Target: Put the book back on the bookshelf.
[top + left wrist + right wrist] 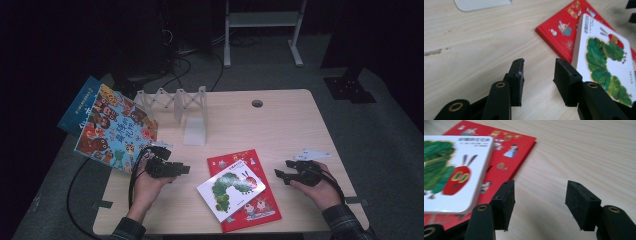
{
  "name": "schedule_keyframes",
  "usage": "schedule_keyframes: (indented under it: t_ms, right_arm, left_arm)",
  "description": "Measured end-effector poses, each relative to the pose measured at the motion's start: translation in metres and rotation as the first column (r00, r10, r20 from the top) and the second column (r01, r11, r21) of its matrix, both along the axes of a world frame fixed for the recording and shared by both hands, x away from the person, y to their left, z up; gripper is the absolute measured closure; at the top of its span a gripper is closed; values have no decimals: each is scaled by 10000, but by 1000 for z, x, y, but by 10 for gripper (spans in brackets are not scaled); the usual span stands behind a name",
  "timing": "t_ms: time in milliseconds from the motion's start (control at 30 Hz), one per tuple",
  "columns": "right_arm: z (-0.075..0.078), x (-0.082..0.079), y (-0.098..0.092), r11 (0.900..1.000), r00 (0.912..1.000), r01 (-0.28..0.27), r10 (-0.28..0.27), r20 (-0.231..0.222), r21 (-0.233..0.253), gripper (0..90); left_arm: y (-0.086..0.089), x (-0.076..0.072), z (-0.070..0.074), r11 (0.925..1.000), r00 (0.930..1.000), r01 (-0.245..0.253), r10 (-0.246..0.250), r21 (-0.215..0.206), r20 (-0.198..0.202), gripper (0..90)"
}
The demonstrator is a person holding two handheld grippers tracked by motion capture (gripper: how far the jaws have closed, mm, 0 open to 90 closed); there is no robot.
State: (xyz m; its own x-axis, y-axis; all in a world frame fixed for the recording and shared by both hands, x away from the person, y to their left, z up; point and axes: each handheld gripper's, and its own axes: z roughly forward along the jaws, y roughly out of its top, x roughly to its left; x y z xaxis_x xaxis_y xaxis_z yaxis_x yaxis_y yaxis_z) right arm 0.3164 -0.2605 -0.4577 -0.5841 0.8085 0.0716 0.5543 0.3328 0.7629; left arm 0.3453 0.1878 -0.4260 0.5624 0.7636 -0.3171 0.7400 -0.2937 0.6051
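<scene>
Big picture book (112, 125): far left of the caterpillar book, hanging off the worktop (280, 120) edge beside the white rack (176, 102).
Left gripper (186, 170): just left of the caterpillar book, jaws partly apart, nothing between them.
Caterpillar book (231, 189): small white board book, lying skewed on top of the red book (260, 205), centre front.
Handling: looks stiff, light and glossy, likely slippery; I'd pinch a thick overhanging edge or corner.
Right gripper (278, 175): right of the caterpillar book, jaws wide apart, empty.
Left gripper view: the board book's thick rounded edge (576, 47), which the high view flattens.
Right gripper view: the gap under the book's corner (477, 202).
</scene>
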Motion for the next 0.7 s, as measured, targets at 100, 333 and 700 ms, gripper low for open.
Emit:
schedule_keyframes:
  t_ms: [100,333,700]
  right_arm:
    - [1,-7,4,9995,9995,-303,304,-50,121,395]
    - [0,-22,16,9947,9944,-1028,1030,-224,90,392]
    - [-6,-28,36,9858,9852,-1672,1664,-421,-160,384]
  left_arm:
    - [-3,0,-5,9994,9993,345,-346,-62,-103,594]
    - [-14,-1,-11,9964,9962,853,-853,-27,-195,597]
    - [-31,-1,-27,9936,9893,1133,-1128,1,-923,634]
